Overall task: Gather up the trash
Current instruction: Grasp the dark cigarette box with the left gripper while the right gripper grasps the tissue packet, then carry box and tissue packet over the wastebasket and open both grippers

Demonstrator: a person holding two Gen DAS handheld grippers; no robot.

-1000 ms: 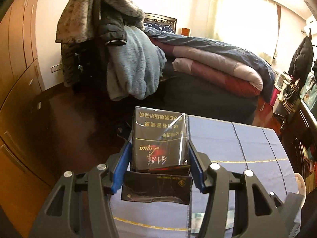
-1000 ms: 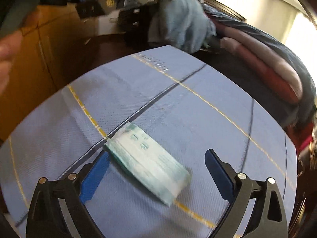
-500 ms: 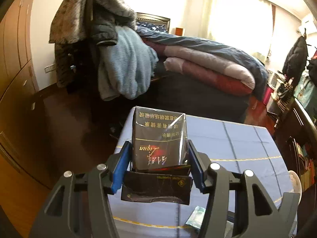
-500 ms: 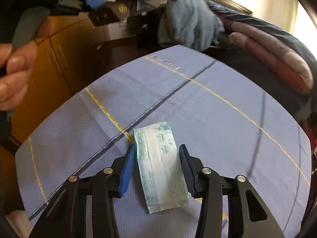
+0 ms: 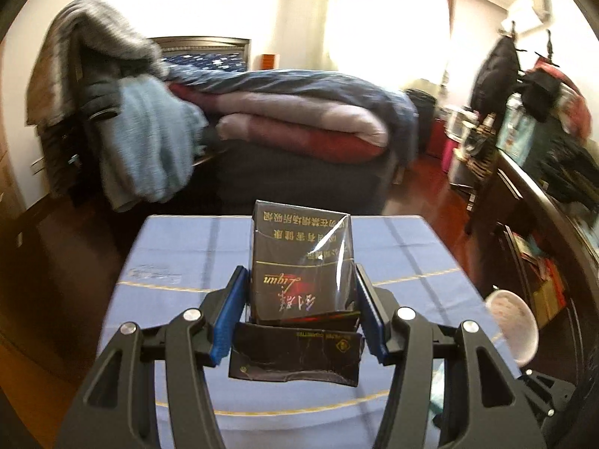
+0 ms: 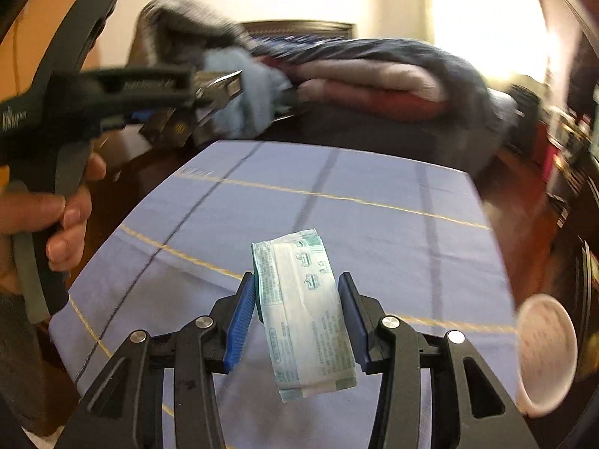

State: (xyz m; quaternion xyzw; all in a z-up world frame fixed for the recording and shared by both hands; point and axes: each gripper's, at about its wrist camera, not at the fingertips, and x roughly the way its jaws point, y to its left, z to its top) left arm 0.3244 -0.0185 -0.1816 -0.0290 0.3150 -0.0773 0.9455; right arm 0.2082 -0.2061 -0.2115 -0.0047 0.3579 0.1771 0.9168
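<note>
Right gripper point(image 6: 297, 312): blue pads clamped on the green-and-white wrapper point(image 6: 301, 308). A second ago the jaws were wide with the wrapper flat on the blue tablecloth point(image 6: 337, 202); now it is lifted clear, far end tilted up.

Left gripper point(image 5: 301, 312): unchanged, still clamped on the dark cigarette pack point(image 5: 301, 262), its lid flap hanging open on the near side. This view has swung right since the earlier frame, so the table sits centred with the bed point(image 5: 299, 112) beyond.

White cup point(image 6: 544, 351) at the table's near right edge, newly in view. Both views motion-blurred.
</note>
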